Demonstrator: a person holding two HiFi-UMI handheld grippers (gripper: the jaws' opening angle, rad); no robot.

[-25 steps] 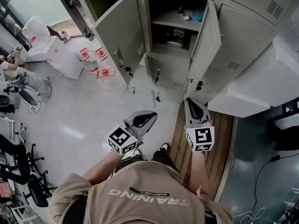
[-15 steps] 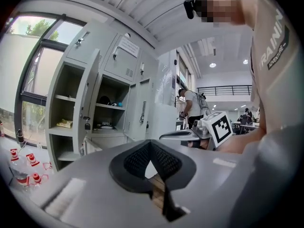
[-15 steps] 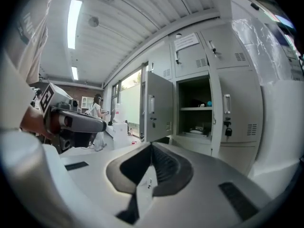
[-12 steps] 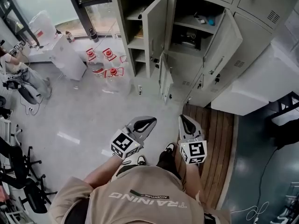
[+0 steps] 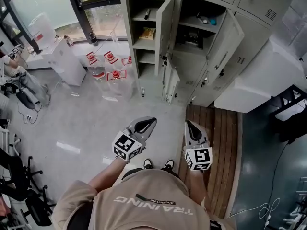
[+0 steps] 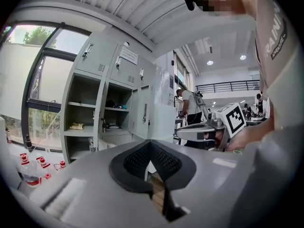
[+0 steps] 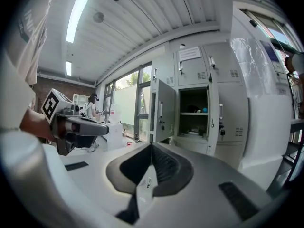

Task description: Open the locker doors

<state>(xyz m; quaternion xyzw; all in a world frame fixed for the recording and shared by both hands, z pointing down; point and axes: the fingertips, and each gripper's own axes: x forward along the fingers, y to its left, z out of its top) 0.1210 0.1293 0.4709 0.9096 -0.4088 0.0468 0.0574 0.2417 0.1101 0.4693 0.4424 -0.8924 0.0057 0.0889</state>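
Observation:
The grey locker bank (image 5: 249, 1) stands ahead of me, a step or more away. Two upper doors stand open: the left door (image 5: 165, 25) and the right door (image 5: 224, 40), with shelves and small items inside. A low door (image 5: 171, 83) also hangs ajar. My left gripper (image 5: 145, 124) and right gripper (image 5: 191, 128) are held low above the floor, well short of the lockers, both shut with nothing between the jaws. The open compartments (image 6: 107, 113) show in the left gripper view, and the open door (image 7: 161, 110) shows in the right gripper view.
Red-capped water bottles (image 5: 108, 66) and a white cabinet (image 5: 62, 59) stand left of the lockers. A large white wrapped block (image 5: 259, 75) sits to the right, above a wooden platform (image 5: 218, 143). Office chairs (image 5: 19, 176) and a seated person are at far left.
The lockers have drawn further away in the head view as I stepped back. Both grippers came away from the doors and stay low and shut. The left compartment's inside now shows.

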